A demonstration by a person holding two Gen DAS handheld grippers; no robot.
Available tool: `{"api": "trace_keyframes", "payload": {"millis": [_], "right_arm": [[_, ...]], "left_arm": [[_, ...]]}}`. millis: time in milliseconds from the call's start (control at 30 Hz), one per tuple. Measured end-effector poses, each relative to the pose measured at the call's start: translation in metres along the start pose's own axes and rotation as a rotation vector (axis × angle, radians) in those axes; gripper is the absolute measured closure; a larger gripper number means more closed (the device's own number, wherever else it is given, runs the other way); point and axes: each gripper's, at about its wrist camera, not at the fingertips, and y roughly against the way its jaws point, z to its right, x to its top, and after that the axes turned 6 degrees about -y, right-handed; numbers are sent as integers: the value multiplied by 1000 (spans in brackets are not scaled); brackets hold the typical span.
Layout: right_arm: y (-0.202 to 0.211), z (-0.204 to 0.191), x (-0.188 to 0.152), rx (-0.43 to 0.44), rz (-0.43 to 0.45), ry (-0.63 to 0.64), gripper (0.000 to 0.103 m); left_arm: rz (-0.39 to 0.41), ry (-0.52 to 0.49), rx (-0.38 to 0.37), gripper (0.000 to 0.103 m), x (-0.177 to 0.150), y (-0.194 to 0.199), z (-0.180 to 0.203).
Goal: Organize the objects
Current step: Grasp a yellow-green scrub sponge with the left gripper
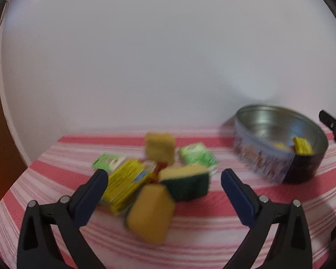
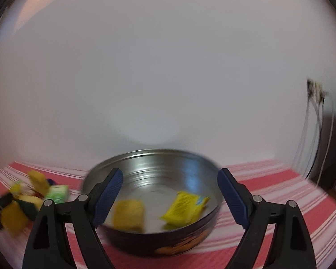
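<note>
A round metal tin (image 2: 159,163) stands on the striped cloth, with a yellow sponge (image 2: 128,215) and a yellow packet (image 2: 183,208) inside. My right gripper (image 2: 170,199) is open and empty just above the tin's near side. In the left wrist view, my left gripper (image 1: 164,186) is open and empty around a pile: a yellow packet (image 1: 125,183), a yellow sponge (image 1: 151,213), a green-backed sponge (image 1: 186,183), another yellow sponge (image 1: 160,148) and two green packets (image 1: 196,153). The tin (image 1: 277,123) shows at the right. Both views are blurred.
A pink and white striped cloth (image 1: 212,235) covers the table. A white wall (image 1: 145,56) stands close behind. A wall socket with hanging cables (image 2: 315,103) is at the far right. The pile also shows at the left of the right wrist view (image 2: 33,192).
</note>
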Motion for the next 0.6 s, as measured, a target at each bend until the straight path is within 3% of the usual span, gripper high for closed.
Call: {"api": "trace_keyframes", "payload": {"millis": [67,233,300,333,400,467,600], "right_arm": [[3,-13,-4,50,-41,-22,15],[14,-64,-22,157,-98,93,15],[15,-79,-28,208,-122,129,15],[15,-86,-31,224,-135,154,15],[15,-94,-34,230,-139,188,15],[24,-94,-36,243,-132,183,15],[7,-91,-36,265,-165,161,15]], "left_arm": [[-72,23,-27,20,-7,-11,-9],[-237,157,-126,28,-18,-42,-29],[-269,192,-141,37,-22,-50,-33],[-281,193,-148,47,-23,-53,-32],[-277,168,-129,51,-25,-53,-29],[-270,149,-124,64,-25,-52,-25],[-260,139,-141,73,-26,-48,-25]]}}
